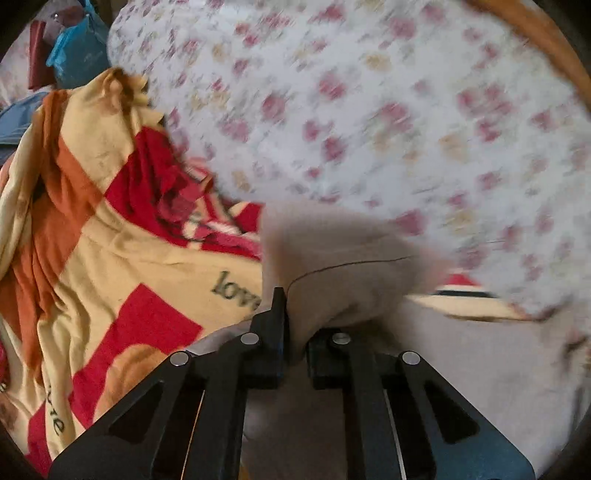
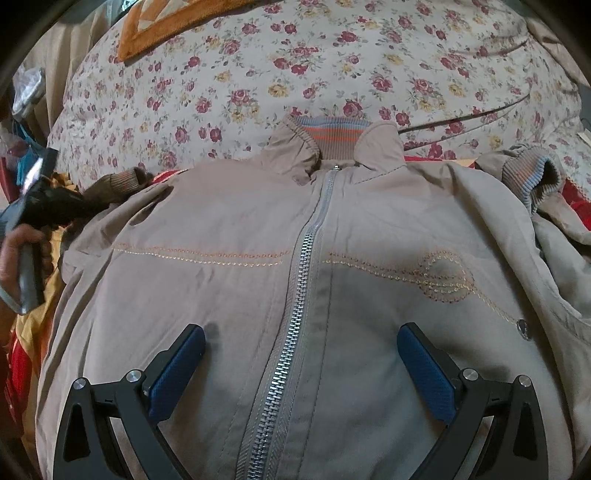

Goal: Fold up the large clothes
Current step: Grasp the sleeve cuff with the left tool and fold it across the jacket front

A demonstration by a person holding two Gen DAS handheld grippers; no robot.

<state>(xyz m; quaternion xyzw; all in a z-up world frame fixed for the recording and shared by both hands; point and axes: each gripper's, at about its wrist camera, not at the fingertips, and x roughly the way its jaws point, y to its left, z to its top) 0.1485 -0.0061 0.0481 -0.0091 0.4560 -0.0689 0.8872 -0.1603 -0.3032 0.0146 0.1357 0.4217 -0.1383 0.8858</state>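
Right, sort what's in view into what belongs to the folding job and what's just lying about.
Belongs to the job:
- beige zip jacket
- left gripper, shut on jacket cloth
- right gripper, open above the jacket front

Just lying about:
- floral bedsheet
- yellow and red blanket
- orange cloth
- blue bag

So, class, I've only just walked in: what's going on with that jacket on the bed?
A person is folding a beige zip-up jacket that lies front up, zipped, on a floral bedsheet. The left gripper is shut on a bunch of the jacket's beige fabric; in the right wrist view it sits at the jacket's left sleeve. The right gripper is open over the lower front, its fingers either side of the zipper, holding nothing. A yellow and red blanket lies beside it.
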